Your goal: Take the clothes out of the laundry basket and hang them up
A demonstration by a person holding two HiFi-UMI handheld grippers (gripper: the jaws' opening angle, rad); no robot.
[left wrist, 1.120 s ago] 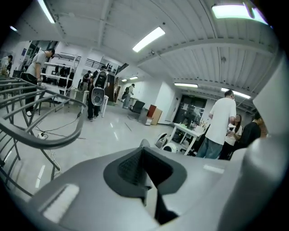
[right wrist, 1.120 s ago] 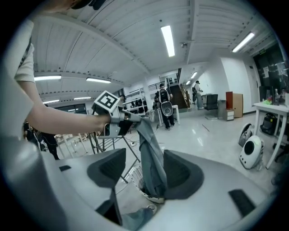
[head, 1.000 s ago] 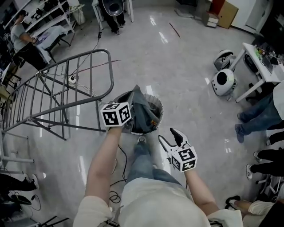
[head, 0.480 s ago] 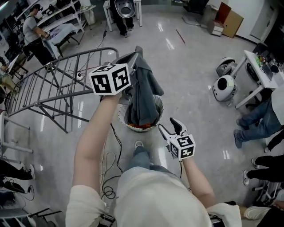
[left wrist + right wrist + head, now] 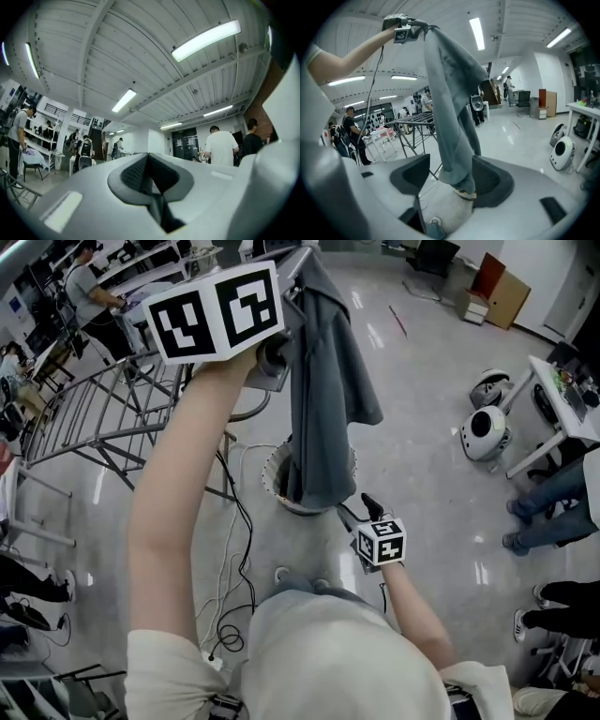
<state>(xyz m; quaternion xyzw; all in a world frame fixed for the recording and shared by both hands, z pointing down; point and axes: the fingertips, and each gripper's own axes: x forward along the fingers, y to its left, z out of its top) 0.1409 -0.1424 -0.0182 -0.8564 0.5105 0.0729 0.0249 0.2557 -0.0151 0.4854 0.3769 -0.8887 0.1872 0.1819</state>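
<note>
My left gripper (image 5: 298, 266) is raised high on an outstretched arm, shut on the top of a grey garment (image 5: 323, 381). The garment hangs straight down, its lower end over the mouth of the round laundry basket (image 5: 274, 474) on the floor. In the left gripper view the jaws (image 5: 150, 164) are pressed together against the ceiling, and no cloth shows there. My right gripper (image 5: 359, 512) is low by the basket's right rim, open and empty. In the right gripper view the garment (image 5: 450, 108) dangles beyond my open right gripper (image 5: 450, 176), apart from both jaws.
A grey metal drying rack (image 5: 94, 418) stands to the left of the basket, also in the right gripper view (image 5: 415, 124). Cables (image 5: 234, 549) lie on the floor near my feet. Two white round robots (image 5: 487, 427), a white table (image 5: 562, 381) and people's legs (image 5: 553, 493) are at the right.
The left gripper has risen far above the basket, drawing the grey garment out to hang at full length. The right gripper has stayed beside the basket, open.
</note>
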